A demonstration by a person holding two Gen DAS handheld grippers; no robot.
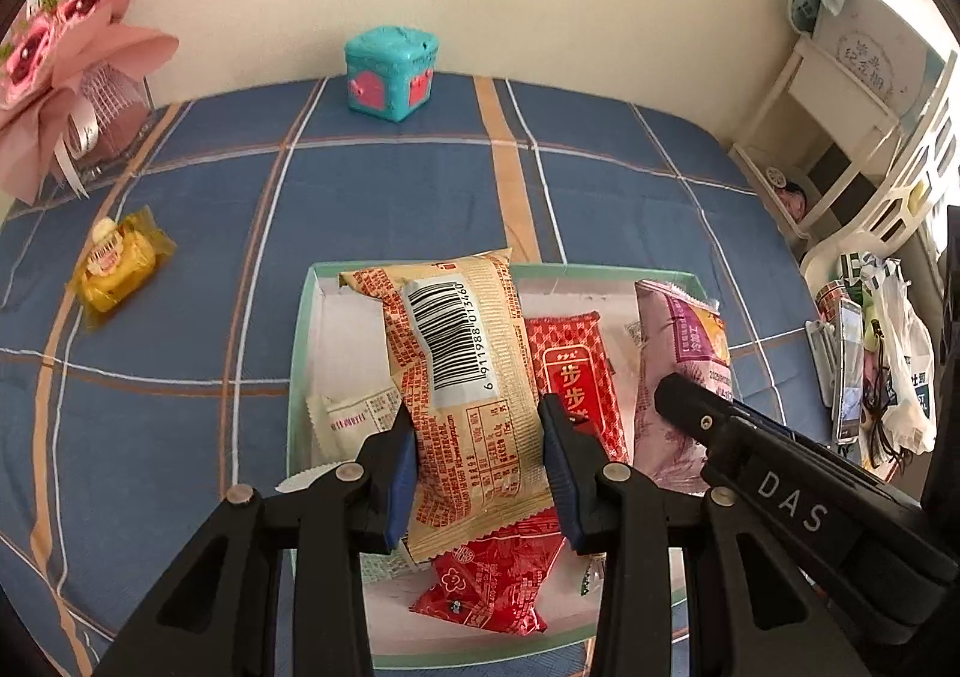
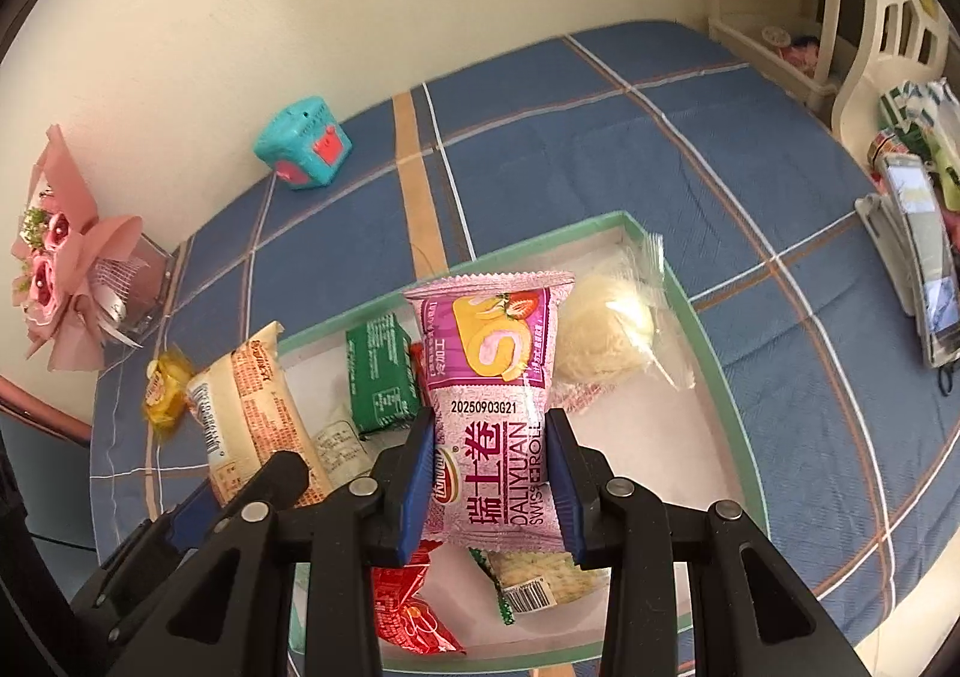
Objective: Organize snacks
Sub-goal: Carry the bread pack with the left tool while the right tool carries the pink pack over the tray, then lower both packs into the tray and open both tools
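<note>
A green-rimmed white tray [image 1: 300, 353] [image 2: 714, 353] lies on the blue plaid cloth and holds several snack packs. My left gripper [image 1: 480, 467] is shut on a tan pack with a barcode [image 1: 462, 371] and holds it over the tray; the pack also shows in the right wrist view [image 2: 252, 413]. My right gripper [image 2: 489, 479] is shut on a pink Swiss roll pack [image 2: 489, 377], also over the tray; the pack shows in the left wrist view [image 1: 678, 365]. Red packs [image 1: 576, 371] [image 2: 408, 611], a green pack [image 2: 381, 377] and a clear-wrapped pastry [image 2: 606, 329] lie in the tray.
A yellow snack pack [image 1: 117, 269] [image 2: 163, 386] lies on the cloth left of the tray. A teal toy box [image 1: 390, 71] [image 2: 303, 143] stands by the wall. A pink bouquet [image 1: 54, 53] is at the far left. A phone [image 1: 849, 365] and bags sit at the right.
</note>
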